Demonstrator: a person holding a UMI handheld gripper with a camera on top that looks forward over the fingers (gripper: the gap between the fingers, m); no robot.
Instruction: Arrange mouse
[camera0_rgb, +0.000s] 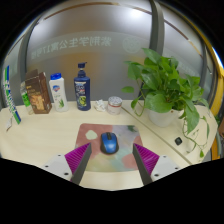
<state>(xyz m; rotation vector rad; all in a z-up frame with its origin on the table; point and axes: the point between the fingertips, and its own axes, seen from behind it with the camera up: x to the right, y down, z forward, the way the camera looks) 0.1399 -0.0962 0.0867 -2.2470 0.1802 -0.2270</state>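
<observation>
Blue and dark, the mouse sits on a small grey mouse pad on the pale wooden desk, and I see it between my gripper fingers, just ahead of the tips. My jaws are spread wide, with a clear gap between each magenta pad and the mouse, so I am gripping nothing; the mouse rests on its own support

By my reading, the task is at its early stage: I have lined up on the mouse, but the grasp is not yet made and I cannot say the mouse is in any final spot. It lies toward one side of the grey pad, not centred on it, so what remains is probably to close on it, move it and set it straight

Beyond the mouse stand a dark blue bottle, a white bottle and a brown box in a row at the back of the desk. A leafy green plant in a white pot stands off to one side, well apart from the mouse, so my approach looks unobstructed
</observation>
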